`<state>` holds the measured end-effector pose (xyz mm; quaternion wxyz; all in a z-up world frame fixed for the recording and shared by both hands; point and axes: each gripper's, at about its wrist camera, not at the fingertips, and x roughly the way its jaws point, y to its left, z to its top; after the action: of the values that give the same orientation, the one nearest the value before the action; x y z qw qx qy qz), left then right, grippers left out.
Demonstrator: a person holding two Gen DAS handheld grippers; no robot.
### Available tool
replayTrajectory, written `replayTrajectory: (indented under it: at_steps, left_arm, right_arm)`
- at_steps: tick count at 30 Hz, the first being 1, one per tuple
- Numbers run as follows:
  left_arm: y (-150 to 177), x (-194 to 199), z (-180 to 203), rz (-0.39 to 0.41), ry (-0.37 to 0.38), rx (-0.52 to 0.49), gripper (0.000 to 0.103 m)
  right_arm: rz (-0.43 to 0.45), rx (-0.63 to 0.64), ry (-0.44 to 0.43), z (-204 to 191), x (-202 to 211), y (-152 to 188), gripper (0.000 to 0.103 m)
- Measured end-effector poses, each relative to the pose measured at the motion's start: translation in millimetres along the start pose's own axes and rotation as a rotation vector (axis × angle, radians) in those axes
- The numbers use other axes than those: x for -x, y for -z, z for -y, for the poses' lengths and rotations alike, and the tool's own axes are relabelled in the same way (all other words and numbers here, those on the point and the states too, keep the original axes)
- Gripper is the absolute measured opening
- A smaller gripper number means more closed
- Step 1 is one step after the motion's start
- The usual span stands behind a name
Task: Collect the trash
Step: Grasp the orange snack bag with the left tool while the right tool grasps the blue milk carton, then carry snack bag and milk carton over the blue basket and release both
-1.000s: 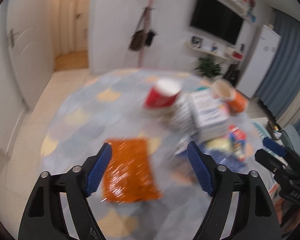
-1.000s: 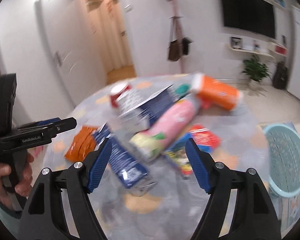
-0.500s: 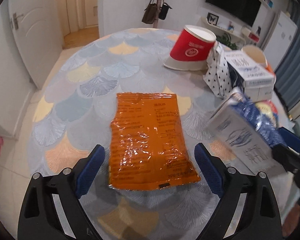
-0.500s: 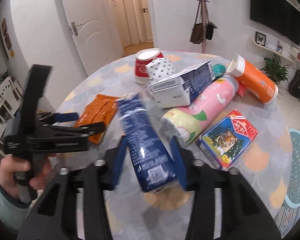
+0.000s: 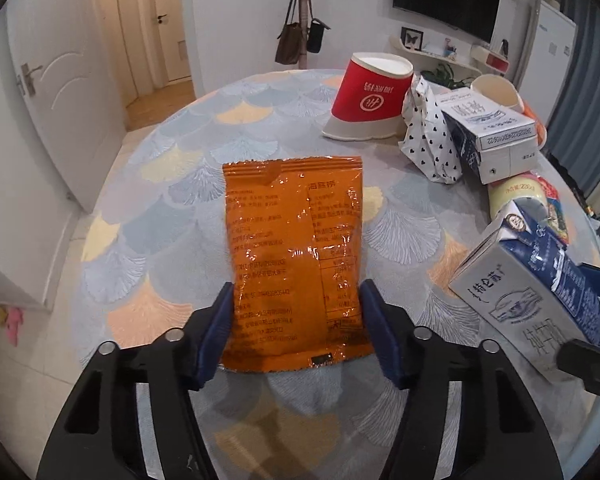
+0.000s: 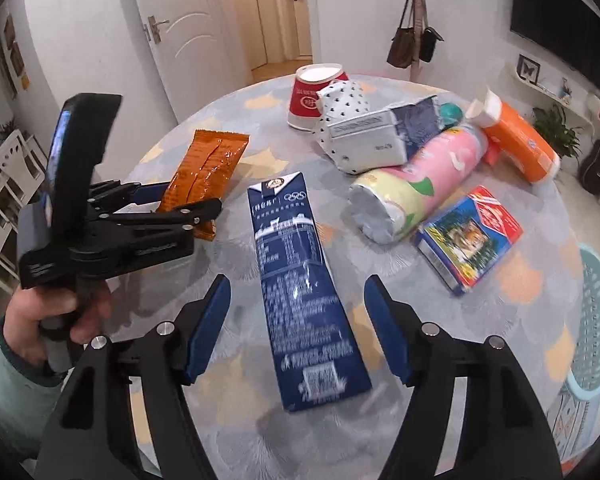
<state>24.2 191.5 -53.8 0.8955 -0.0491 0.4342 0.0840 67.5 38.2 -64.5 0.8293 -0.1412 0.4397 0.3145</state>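
- Orange snack packet (image 5: 294,264): lies flat near the table (image 5: 180,184) edge closest to the left hand. Thin crinkled foil, judged very light, soft, slippery; it will buckle when squeezed.
- Left gripper (image 5: 296,332): jaws have just been closing. Half a second ago they stood wide of the packet; now the blue pads sit at its two long sides near the bottom seam, seemingly touching.
- Best hold, I judge: across the lower third as now, pinching until the foil folds, or else by the crimped seam.
- Blue milk carton (image 6: 300,288): lies lengthwise near the table's near edge, between the right gripper (image 6: 298,326) fingers. Stiff, boxy card, probably empty and light, glossy; take it across the narrow body.
- Right gripper: jaws have just been opening. Half a second ago they pinched the carton, lifted; now the pads stand clear on both sides, holding nothing.
- Pale blue basket (image 6: 596,320) stands off the table's right side.
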Motion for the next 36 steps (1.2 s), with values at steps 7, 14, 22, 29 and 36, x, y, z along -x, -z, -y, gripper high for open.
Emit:
replayTrajectory:
  at_steps: [7, 14, 22, 29, 36]
  left_arm:
    - [-3, 17, 0, 0.047, 0.053, 0.014, 0.052]
    - [-18, 46, 12, 0.116, 0.102, 0.005, 0.052]
    - [-43, 85, 55, 0.221, 0.207, -0.057, 0.052]
    - [-69, 87, 128, 0.243, 0.34, -0.163, 0.052]
    - [-96, 65, 224, 0.208, 0.467, -0.27, 0.052]
  right_arm:
    - [-0.026, 0.01, 0.01, 1, -10, -1, 0.044]
    - [0.023, 0.019, -0.014, -1, 8, -1, 0.032]
    - [0.2, -0.058, 0.023, 30, 86, -6, 0.031]
    - [0.326, -0.181, 0.182, 93, 145, -3, 0.031]
    - [0.349, -0.326, 0.404, 176, 168, 13, 0.031]
